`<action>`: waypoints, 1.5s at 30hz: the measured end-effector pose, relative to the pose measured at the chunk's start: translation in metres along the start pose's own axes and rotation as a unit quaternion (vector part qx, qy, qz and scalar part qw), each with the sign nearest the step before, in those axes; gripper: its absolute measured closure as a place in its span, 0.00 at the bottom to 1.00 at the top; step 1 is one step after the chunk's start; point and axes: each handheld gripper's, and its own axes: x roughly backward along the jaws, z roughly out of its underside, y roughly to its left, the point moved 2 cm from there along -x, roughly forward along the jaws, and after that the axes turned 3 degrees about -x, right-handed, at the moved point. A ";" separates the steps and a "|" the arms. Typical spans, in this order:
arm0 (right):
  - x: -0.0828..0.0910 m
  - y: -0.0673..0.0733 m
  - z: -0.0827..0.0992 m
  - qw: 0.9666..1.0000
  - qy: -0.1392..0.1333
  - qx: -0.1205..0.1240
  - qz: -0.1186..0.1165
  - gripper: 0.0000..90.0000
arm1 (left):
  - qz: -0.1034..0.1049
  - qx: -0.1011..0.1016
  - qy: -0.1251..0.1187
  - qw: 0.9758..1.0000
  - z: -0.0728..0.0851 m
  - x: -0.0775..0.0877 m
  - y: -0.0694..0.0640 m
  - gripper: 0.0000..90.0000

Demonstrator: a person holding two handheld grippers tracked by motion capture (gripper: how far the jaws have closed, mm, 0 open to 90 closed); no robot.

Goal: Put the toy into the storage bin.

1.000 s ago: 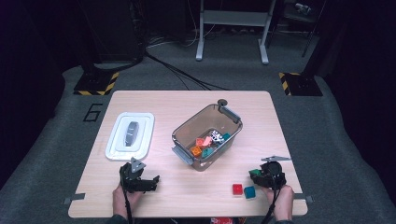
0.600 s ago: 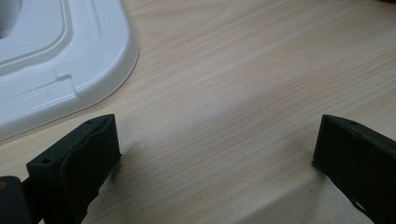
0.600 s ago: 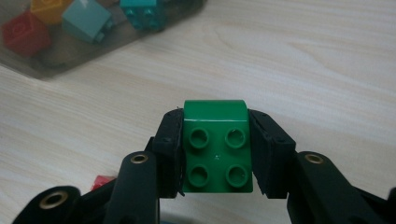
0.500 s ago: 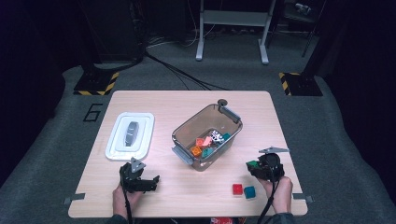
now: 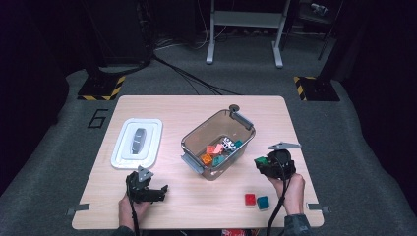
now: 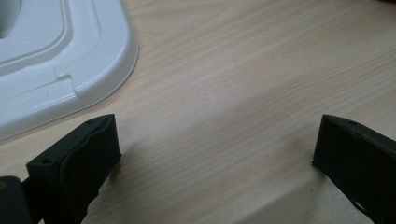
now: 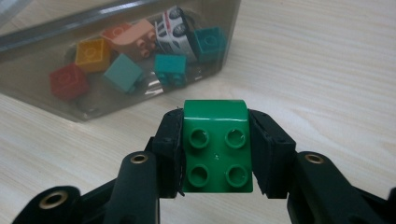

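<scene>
Your right gripper (image 7: 215, 154) clamps a green brick (image 7: 216, 147) between its jaws — raised off the table (image 5: 196, 105), just beside the clear bin (image 5: 219, 142). Your left gripper (image 6: 215, 154) rests wide apart, holding nothing, near the white lid (image 6: 51, 70).

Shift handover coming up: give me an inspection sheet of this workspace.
Surface: wooden table, bare wood between things.
Job's things: green brick clamped in right tool; clear bin mid-table holding coloured bricks; red brick and teal brick on the table near the right hand.
Clutter: white lid lying flat, left of the bin.
Grippers: left tool open over bare wood; right tool shut on the green brick.
Cables: one trails from each tool; more on the floor behind.
Surroundings: grey carpet, metal stand legs, striped floor markers.
</scene>
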 end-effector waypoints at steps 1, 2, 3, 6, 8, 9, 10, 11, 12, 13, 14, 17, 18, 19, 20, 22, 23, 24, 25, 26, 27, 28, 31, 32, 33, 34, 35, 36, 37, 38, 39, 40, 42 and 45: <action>0.001 0.002 -0.003 1.000 0.000 -0.002 0.002 0.65 | 0.000 0.000 0.000 1.000 0.000 0.000 0.000 0.00; 0.001 0.003 -0.005 1.000 -0.002 0.001 0.001 0.65 | 0.000 0.000 0.000 1.000 0.000 0.000 0.000 0.00; 0.002 0.004 -0.007 1.000 -0.002 0.002 0.000 0.65 | 0.000 0.000 0.000 1.000 0.000 0.000 0.000 0.00; 0.004 0.008 -0.016 1.000 -0.008 0.012 -0.002 0.65 | 0.000 0.000 0.000 1.000 0.000 0.000 0.000 0.00; 0.005 0.011 -0.021 1.000 -0.010 0.014 -0.004 0.65 | 0.000 0.000 0.000 1.000 0.000 0.000 0.000 0.00; 0.006 0.012 -0.023 1.000 -0.012 0.016 -0.005 0.65 | 0.000 0.000 0.000 1.000 0.000 0.000 0.000 0.00; 0.007 0.012 -0.026 1.000 -0.017 0.025 -0.005 0.65 | 0.000 0.000 0.000 1.000 0.000 0.000 0.000 0.00; 0.007 0.012 -0.026 1.000 -0.017 0.025 -0.005 0.65 | 0.000 0.000 0.000 1.000 0.000 0.000 0.000 0.00; 0.008 0.016 -0.032 0.999 -0.021 0.030 -0.005 0.65 | -0.001 0.002 -0.002 1.000 0.000 0.000 0.000 0.00; 0.009 0.017 -0.033 0.999 -0.019 0.028 -0.004 0.65 | 0.000 -0.001 0.000 1.000 0.000 0.000 0.000 0.00; 0.010 0.019 -0.036 0.999 -0.020 0.027 -0.005 0.65 | -0.001 0.000 0.000 1.000 0.000 0.000 0.000 0.00; 0.011 0.021 -0.041 0.999 -0.025 0.037 -0.005 0.65 | -0.001 0.000 0.000 1.000 0.000 0.000 0.000 0.00; 0.012 0.024 -0.045 0.999 -0.025 0.041 -0.008 0.65 | -0.001 0.000 -0.001 1.000 0.000 0.000 0.000 0.00; 0.012 0.024 -0.045 0.999 -0.025 0.041 -0.008 0.65 | -0.001 0.000 -0.001 1.000 0.000 0.000 0.000 0.00; 0.012 0.027 -0.050 0.998 -0.028 0.048 -0.009 0.65 | 0.000 0.000 0.000 1.000 0.000 0.000 0.000 0.00; 0.012 0.031 -0.054 0.998 -0.030 0.051 -0.010 0.65 | 0.000 0.000 0.000 1.000 0.000 0.000 0.000 0.00; 0.012 0.032 -0.056 0.998 -0.032 0.056 -0.011 0.65 | 0.000 0.000 0.000 1.000 0.000 0.000 0.000 0.00; 0.012 0.034 -0.059 0.998 -0.033 0.059 -0.013 0.65 | -0.001 0.000 0.000 1.000 0.000 0.000 0.000 0.00; 0.011 0.036 -0.061 0.997 -0.033 0.061 -0.014 0.65 | 0.000 0.000 0.000 1.000 0.000 0.000 0.000 0.00; 0.011 0.038 -0.063 0.997 -0.033 0.062 -0.015 0.65 | 0.000 0.000 0.000 1.000 0.000 0.000 0.000 0.00; 0.011 0.039 -0.064 0.997 -0.030 0.062 -0.016 0.65 | 0.000 0.000 0.000 1.000 0.000 0.000 0.000 0.00; 0.010 0.040 -0.066 0.997 -0.032 0.066 -0.016 0.65 | 0.000 0.000 0.000 1.000 0.000 0.000 0.000 0.00; 0.008 0.044 -0.069 0.997 -0.031 0.070 -0.019 0.65 | 0.000 0.000 0.000 1.000 0.000 0.000 0.000 0.00; 0.007 0.047 -0.071 0.997 -0.029 0.070 -0.019 0.65 | -0.001 0.000 0.000 1.000 0.000 0.000 0.000 0.00; 0.005 0.048 -0.073 0.996 -0.030 0.077 -0.022 0.65 | -0.001 0.000 0.000 1.000 0.000 0.000 0.000 0.00; 0.003 0.052 -0.076 0.996 -0.025 0.076 -0.025 0.65 | 0.000 0.000 0.000 1.000 0.000 0.000 0.000 0.00; 0.001 0.053 -0.077 0.996 -0.027 0.079 -0.026 0.65 | 0.000 0.000 0.000 1.000 0.000 0.000 0.000 0.00; 0.000 0.054 -0.078 0.996 -0.025 0.081 -0.029 0.65 | 0.000 0.000 0.000 1.000 0.000 0.000 0.000 0.00; -0.002 0.055 -0.079 0.996 -0.025 0.083 -0.032 0.65 | 0.000 0.000 0.000 1.000 0.000 0.000 0.000 0.00; -0.003 0.057 -0.080 0.995 -0.023 0.086 -0.034 0.65 | 0.000 0.000 0.000 1.000 0.000 0.000 0.000 0.00; -0.005 0.058 -0.081 0.995 -0.022 0.086 -0.035 0.65 | 0.000 0.000 0.000 1.000 0.000 0.000 0.000 0.00; -0.006 0.059 -0.082 0.995 -0.019 0.088 -0.038 0.65 | 0.000 0.000 0.000 1.000 0.000 0.000 0.000 0.00; -0.010 0.063 -0.083 0.995 -0.018 0.090 -0.042 0.65 | 0.000 0.000 0.000 1.000 0.000 0.000 0.000 0.00; -0.014 0.068 -0.085 0.994 -0.014 0.098 -0.046 0.65 | 0.000 0.000 0.000 1.000 0.000 0.000 0.000 0.00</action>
